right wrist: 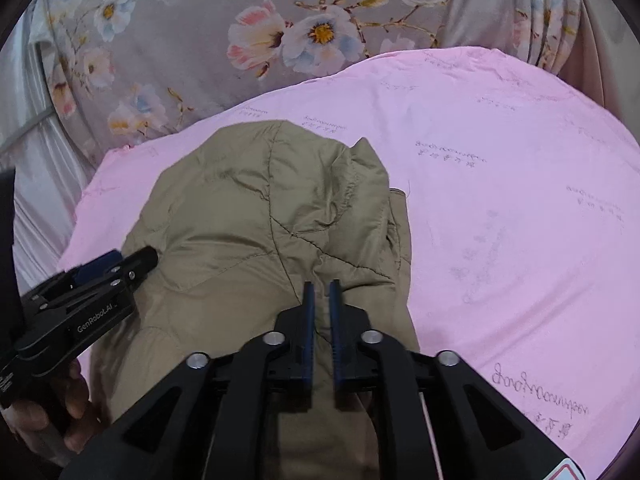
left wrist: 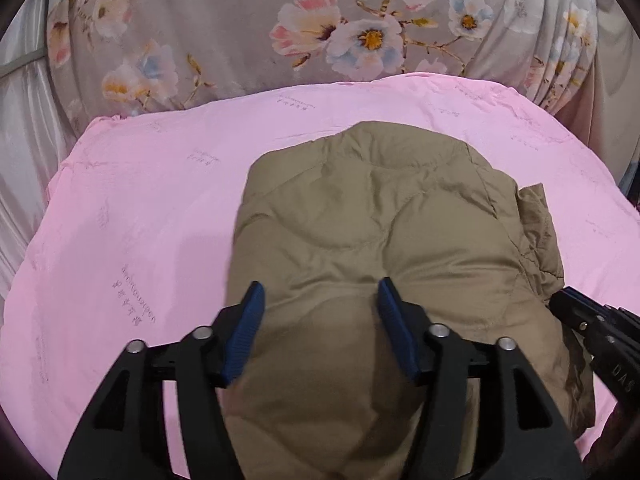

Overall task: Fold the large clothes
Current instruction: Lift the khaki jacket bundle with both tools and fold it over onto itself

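Note:
A tan quilted puffer jacket (left wrist: pixel 368 240) lies bunched in a folded bundle on the pink sheet (left wrist: pixel 140 208). It also shows in the right wrist view (right wrist: pixel 248 216). My left gripper (left wrist: pixel 320 294) is open, its blue pads spread over the near part of the jacket. It also shows from the side in the right wrist view (right wrist: pixel 136 260). My right gripper (right wrist: pixel 321 290) is nearly closed over the jacket's right edge; whether fabric is pinched cannot be seen. Its body shows at the right edge of the left wrist view (left wrist: pixel 592 328).
The pink sheet (right wrist: pixel 500 200) covers the bed on all sides of the jacket. A grey floral cover (left wrist: pixel 280 32) lies behind it, also in the right wrist view (right wrist: pixel 240 40). White satin fabric (left wrist: pixel 24 152) hangs at the left.

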Tool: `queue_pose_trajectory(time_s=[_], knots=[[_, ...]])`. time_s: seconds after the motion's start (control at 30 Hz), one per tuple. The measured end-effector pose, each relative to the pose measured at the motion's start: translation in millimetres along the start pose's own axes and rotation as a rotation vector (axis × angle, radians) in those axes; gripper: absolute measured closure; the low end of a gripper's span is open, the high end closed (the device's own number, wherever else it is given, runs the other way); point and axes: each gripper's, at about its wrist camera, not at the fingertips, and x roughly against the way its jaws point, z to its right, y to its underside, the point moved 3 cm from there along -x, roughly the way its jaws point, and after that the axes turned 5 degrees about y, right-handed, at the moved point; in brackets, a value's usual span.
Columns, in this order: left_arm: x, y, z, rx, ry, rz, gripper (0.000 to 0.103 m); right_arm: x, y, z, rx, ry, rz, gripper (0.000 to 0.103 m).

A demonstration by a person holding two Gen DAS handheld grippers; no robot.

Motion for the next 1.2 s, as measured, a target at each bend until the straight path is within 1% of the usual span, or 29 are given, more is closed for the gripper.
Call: queue_pose_trajectory(time_s=[0.03,0.07,0.1,0.13,0.17,0.23,0.27,0.37,0.43,0.47,0.53,0.6,0.67,0.7,0.77,0.83,0.87,0.9,0.93,1.0,1.07,1.13,1.2], knots=[[4.5,-0.4,-12.3,0.041,0.028,-0.017,0.029,5.4,-1.5,9.7,-0.037,-0.017,-0.009,0.045],[6.5,-0.4,-23.5,0.082,0.060,-0.037,0.029,7.4,-1.7,17.4,-0.063,-0.030,-0.025,0.042],[6.7,1.0,-37.7,0.135,0.104,-0.069,0.027,6.7,-1.1,24.1,-0.087,-0.048,-0.055,0.041],[5.1,3.5,-49.0,0.184,0.139,-0.098,0.024,3.5,0.7,32.0,-0.121,-0.085,-0.099,0.041],[3.0,6.4,-59.6,0.231,0.178,-0.123,0.024,-0.8,3.4,38.3,-0.159,-0.125,-0.139,0.040],[-2.5,15.4,-79.0,0.331,0.281,-0.168,0.024,-10.5,9.6,47.2,-0.227,-0.195,-0.205,0.038],[-5.1,19.3,-83.6,0.362,0.320,-0.184,0.024,-16.7,12.9,51.0,-0.263,-0.236,-0.240,0.036],[-12.6,26.3,-89.0,0.411,0.399,-0.212,0.020,-36.0,25.4,52.2,-0.349,-0.359,-0.345,0.031],[-18.3,30.5,-87.9,0.429,0.438,-0.227,0.014,-45.7,33.8,49.7,-0.389,-0.428,-0.395,0.028],[-22.0,32.4,-87.2,0.439,0.467,-0.238,0.013,-50.5,37.9,47.5,-0.407,-0.458,-0.408,0.026],[-32.8,36.7,-80.2,0.458,0.554,-0.271,0.010,-51.1,39.2,41.6,-0.391,-0.462,-0.387,0.023],[-38.9,40.7,-74.5,0.473,0.592,-0.286,0.005,-52.1,38.7,33.5,-0.361,-0.462,-0.374,0.019],[-42.4,40.9,-68.1,0.461,0.595,-0.279,0.005,-54.0,37.4,28.5,-0.351,-0.467,-0.359,0.019],[-42.2,39.7,-65.3,0.448,0.589,-0.270,0.005,-55.7,35.7,26.8,-0.350,-0.472,-0.351,0.021],[-39.8,35.4,-60.1,0.414,0.570,-0.240,0.006,-59.9,32.2,22.1,-0.343,-0.492,-0.330,0.028],[-35.7,27.5,-56.7,0.369,0.534,-0.191,0.016,-63.6,25.4,17.3,-0.326,-0.501,-0.299,0.047],[-33.4,22.2,-54.7,0.338,0.511,-0.161,0.019,-62.8,19.8,12.9,-0.298,-0.495,-0.270,0.053],[-34.0,15.7,-52.9,0.313,0.494,-0.144,0.023,-60.2,12.0,6.3,-0.254,-0.477,-0.232,0.064],[-35.1,8.1,-51.8,0.288,0.475,-0.124,0.027,-57.2,4.7,1.0,-0.207,-0.451,-0.199,0.070],[-39.1,-8.7,-51.5,0.238,0.440,-0.078,0.032,-56.6,-14.4,-16.3,-0.110,-0.377,-0.132,0.075],[-45.4,-29.8,-53.3,0.198,0.410,-0.023,0.036,-61.3,-35.2,-31.6,-0.041,-0.321,-0.066,0.078],[-51.1,-51.0,-56.1,0.157,0.378,0.038,0.040,-71.2,-58.7,-46.8,0.018,-0.278,0.002,0.079],[-55.7,-70.4,-61.8,0.108,0.328,0.098,0.041,-81.1,-79.5,-57.0,0.048,-0.268,0.056,0.079]])
